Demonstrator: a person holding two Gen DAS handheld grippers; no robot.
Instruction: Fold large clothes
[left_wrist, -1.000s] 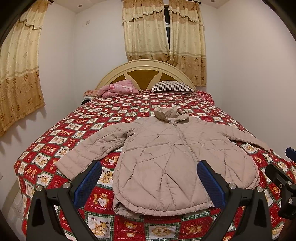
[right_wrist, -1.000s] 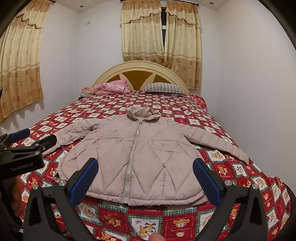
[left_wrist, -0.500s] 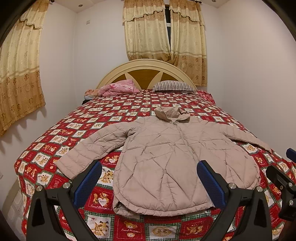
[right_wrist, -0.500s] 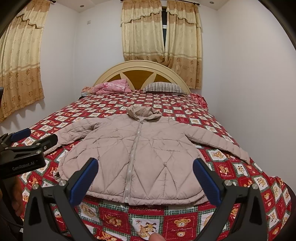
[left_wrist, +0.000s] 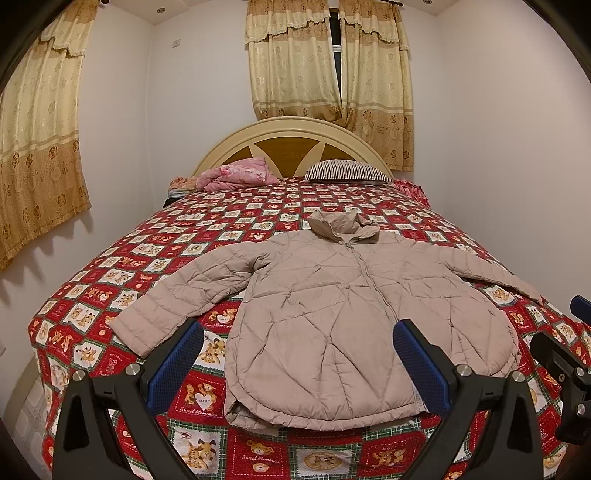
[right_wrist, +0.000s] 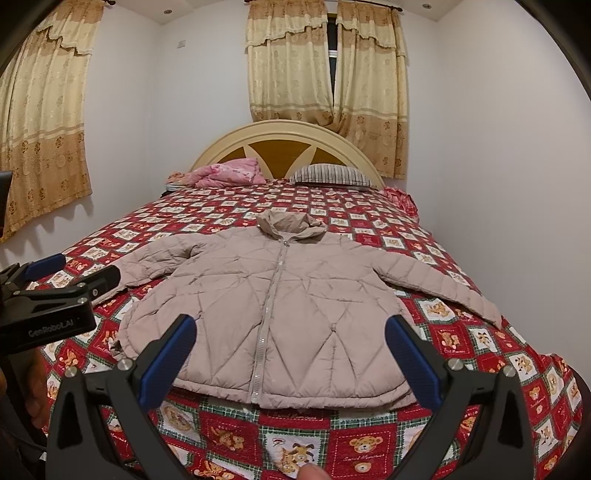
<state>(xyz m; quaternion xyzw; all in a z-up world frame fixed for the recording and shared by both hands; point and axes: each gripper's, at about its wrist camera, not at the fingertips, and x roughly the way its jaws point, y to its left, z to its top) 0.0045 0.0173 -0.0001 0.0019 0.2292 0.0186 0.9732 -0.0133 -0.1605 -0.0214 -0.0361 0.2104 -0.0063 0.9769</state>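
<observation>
Both tools hang at the foot of the bed, holding nothing. The left gripper (left_wrist: 297, 360) has its blue-padded fingers spread wide above the near hem, and the right gripper (right_wrist: 290, 354) is spread just as wide beside it, over the bottom of the zip. Neither touches cloth.

Beyond them lies the beige quilted puffer jacket (left_wrist: 351, 306), front up and zipped, flat on the red patchwork bedspread with teddy-bear squares (left_wrist: 122, 280). Its collar points to the far headboard and its hem sits near the foot edge. The left sleeve (left_wrist: 184, 295) angles out towards the near left; the right sleeve (right_wrist: 439, 284) stretches out to the right. Farther off, a pink bundled blanket (left_wrist: 236, 175) and a striped pillow (left_wrist: 347, 171) rest against the cream arched headboard (left_wrist: 291, 127).

The folding looks not yet begun. My worry is the padding: it seems thick and slippery, so a shallow pinch on a cuff could slide off mid-swing, or the sleeve could spring back open once laid across the chest. With the hem this close to the edge, any tug towards the foot might drag the whole jacket off the bed.
</observation>
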